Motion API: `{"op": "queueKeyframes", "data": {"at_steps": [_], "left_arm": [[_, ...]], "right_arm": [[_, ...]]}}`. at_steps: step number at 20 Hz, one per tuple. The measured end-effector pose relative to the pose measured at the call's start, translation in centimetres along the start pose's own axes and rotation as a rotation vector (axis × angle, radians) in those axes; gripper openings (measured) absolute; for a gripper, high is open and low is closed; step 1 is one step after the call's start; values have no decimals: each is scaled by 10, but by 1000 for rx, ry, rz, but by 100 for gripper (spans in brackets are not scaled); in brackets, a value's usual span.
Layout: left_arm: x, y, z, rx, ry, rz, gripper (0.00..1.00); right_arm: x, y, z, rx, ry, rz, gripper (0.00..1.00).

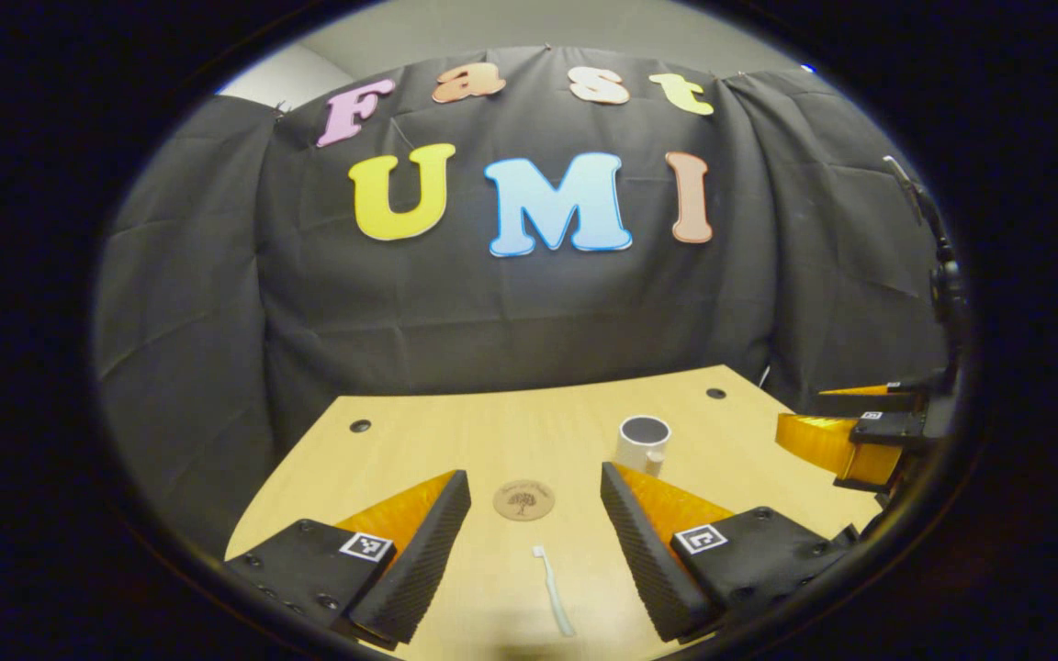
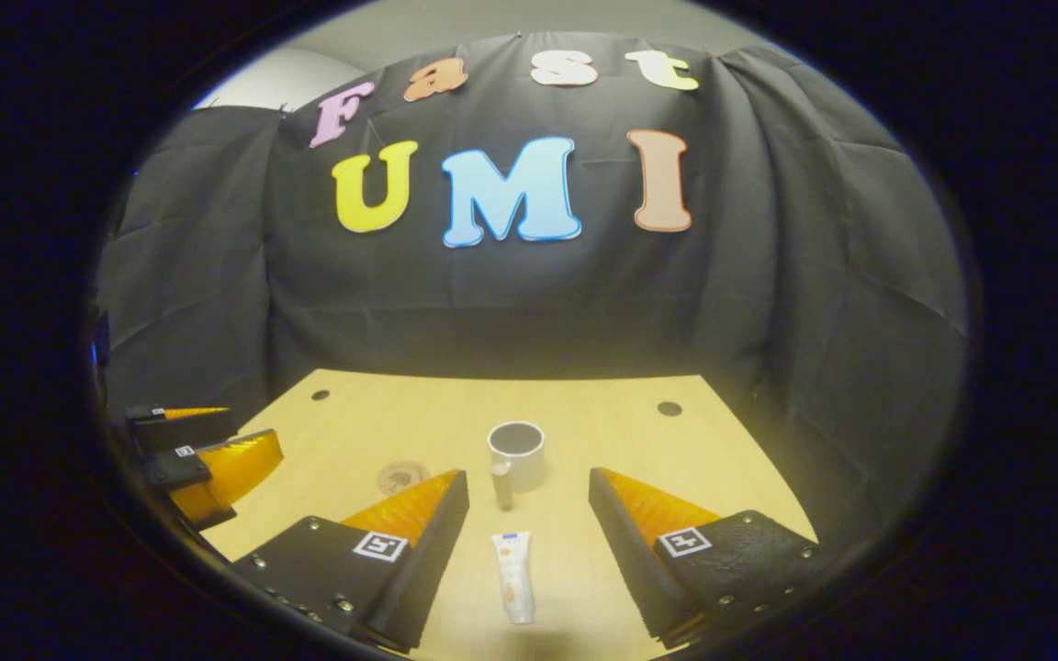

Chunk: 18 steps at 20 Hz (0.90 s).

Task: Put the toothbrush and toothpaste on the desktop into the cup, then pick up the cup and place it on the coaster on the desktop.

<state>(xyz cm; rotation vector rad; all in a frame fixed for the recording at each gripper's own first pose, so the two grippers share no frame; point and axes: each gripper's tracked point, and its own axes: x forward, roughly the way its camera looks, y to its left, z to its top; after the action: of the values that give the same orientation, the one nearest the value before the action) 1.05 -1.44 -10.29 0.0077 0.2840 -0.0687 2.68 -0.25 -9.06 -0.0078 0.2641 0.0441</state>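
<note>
1. White plastic, slim and long: the toothbrush (image 1: 553, 590) lay flat on the bench (image 1: 455, 441) near its front edge, head pointing away, between the spread fingers of the left tongs (image 1: 535, 542) but untouched by them. Judged light and stiff, and low enough on the bench to be awkward; a hold across the mid-handle looked soundest.
2. The toothpaste (image 2: 514, 576) lay flat near the front edge, cap end nearest the camera as far as could be told, between the fingers of the right tongs (image 2: 529, 542), clear of both. Judged light, soft-walled and likely to dent or slip; a moderate hold across the middle of the body, away from the tapered end, seemed advisable.
3. The cup (image 2: 516, 454) stood upright towards the middle of the bench, behind the toothpaste, its handle facing the front edge. Its interior appeared dark and nothing was seen in it. Judged rigid, the heaviest item and breakable if ceramic; the wall or rim offered the firmest purchase.
4. The coaster (image 1: 523, 500), a flat round disc, lay bare on the bench, near the cup's left, beyond the toothbrush head.
5. Both tongs stood wide and held nothing.
6. Neither item was in the cup; the cup was not on the coaster.
</note>
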Motion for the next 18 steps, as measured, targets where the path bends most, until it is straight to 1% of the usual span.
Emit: {"op": "queueKeyframes", "data": {"at_steps": [1, 3, 4, 9, 12, 17, 18], "left_arm": [[5, -2, -9, -1, 27, -7, 95], [14, -5, -31, -3, 83, -22, 96], [20, -7, -41, -4, 111, -30, 96], [44, -12, -96, -25, 273, -52, 96], [50, -12, -135, -55, 401, -55, 97], [63, -7, -177, -88, 530, -48, 98], [66, -8, -186, -96, 559, -45, 100]], "right_arm": [[5, 0, -10, -10, 34, 4, 83], [15, 1, -27, -23, 98, 14, 87], [19, 2, -38, -27, 131, 23, 84], [41, 1, -75, -46, 252, 37, 84], [51, 0, -94, -43, 316, 44, 85], [66, -1, -126, -39, 445, 45, 84], [70, 0, -136, -37, 484, 52, 83]]}}
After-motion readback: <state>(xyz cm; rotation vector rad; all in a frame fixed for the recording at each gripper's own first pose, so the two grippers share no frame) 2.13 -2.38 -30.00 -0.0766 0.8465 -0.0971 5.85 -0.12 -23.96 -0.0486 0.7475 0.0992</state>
